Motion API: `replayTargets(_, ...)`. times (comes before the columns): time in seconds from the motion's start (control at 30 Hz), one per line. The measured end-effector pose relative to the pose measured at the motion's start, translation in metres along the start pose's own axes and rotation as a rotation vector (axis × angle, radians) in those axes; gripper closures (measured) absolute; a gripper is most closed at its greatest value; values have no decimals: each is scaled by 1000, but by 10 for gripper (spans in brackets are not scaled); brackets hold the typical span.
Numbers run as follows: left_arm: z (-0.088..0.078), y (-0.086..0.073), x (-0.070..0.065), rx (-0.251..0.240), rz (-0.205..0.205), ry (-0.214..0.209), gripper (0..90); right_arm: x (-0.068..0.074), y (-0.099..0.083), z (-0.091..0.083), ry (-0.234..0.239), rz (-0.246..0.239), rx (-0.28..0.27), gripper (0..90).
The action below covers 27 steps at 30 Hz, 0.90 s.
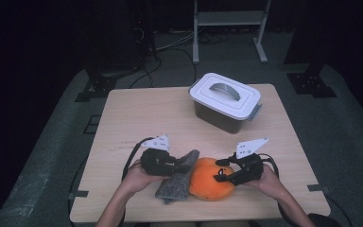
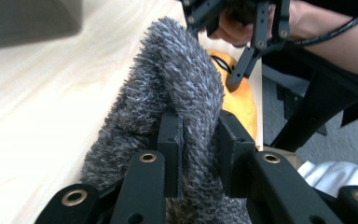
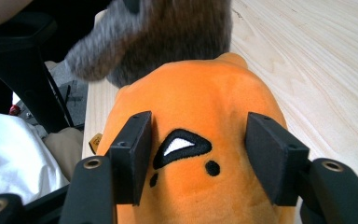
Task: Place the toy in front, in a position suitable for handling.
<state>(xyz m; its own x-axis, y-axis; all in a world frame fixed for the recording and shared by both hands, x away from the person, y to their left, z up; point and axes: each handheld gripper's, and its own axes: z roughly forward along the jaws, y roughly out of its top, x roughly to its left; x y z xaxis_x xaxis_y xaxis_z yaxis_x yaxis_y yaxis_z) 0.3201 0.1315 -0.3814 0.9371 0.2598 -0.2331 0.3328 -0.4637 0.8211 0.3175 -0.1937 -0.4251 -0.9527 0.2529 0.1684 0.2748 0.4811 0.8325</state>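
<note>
A grey fuzzy cloth (image 1: 174,187) lies near the table's front edge, one end lifted. My left gripper (image 1: 183,163) is shut on that end, and the pile bulges between its pads (image 2: 170,140). Right beside the cloth sits a round orange plush toy (image 1: 209,183) with a black stitched face. My right gripper (image 1: 220,176) is at the toy's right side. In the right gripper view its jaws (image 3: 199,135) stand apart on either side of the toy's face (image 3: 200,93), resting against the plush without squeezing it. The cloth (image 3: 168,37) hangs just beyond the toy.
A dark storage box with a white handled lid (image 1: 226,100) stands at the back right of the wooden table (image 1: 137,113). A person's forearms come in from the bottom edge. Beyond the table are a dark floor, cables and a metal stand.
</note>
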Motion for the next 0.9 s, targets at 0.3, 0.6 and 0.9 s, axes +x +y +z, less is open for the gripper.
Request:
replayTargets(0.3, -46, -6, 4, -47, -15, 71, 735, 0, 0, 1, -3, -5, 0, 394)
replayTargets(0.6, -89, -28, 13, -54, -69, 165, 735, 0, 1, 1, -2, -6, 1, 390)
replayTargets(0.9, -126, -48, 12, -50, -103, 245, 734, 0, 2, 1, -2, -9, 5, 386)
